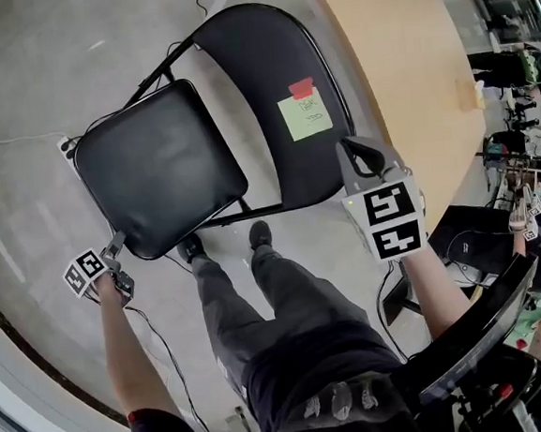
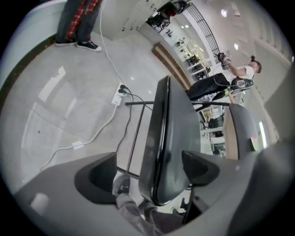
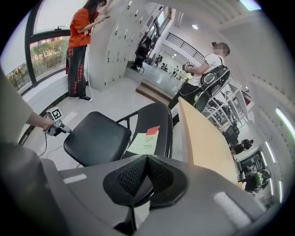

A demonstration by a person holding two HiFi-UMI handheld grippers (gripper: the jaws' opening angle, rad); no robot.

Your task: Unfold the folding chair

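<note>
The black folding chair stands opened out, its padded seat (image 1: 158, 164) at the left and its backrest (image 1: 270, 97) at the right. A yellow note (image 1: 304, 115) and a red tag (image 1: 302, 87) are stuck on the backrest. My left gripper (image 1: 114, 252) hangs beside the seat's near corner with its jaws wide open. In the left gripper view the seat's edge (image 2: 168, 138) runs edge-on between the fingers (image 2: 99, 177), and neither pad touches it. My right gripper (image 1: 367, 158) is shut and empty, just off the backrest's near right edge. The chair (image 3: 99, 136) lies beyond its closed tips (image 3: 146, 173).
A long wooden table (image 1: 409, 76) runs along the chair's right side. A power strip (image 1: 65, 145) and its white cable (image 2: 92, 136) lie on the floor past the seat. My own feet (image 1: 258, 235) stand at the chair's near edge. Two people (image 3: 78, 50) stand farther off.
</note>
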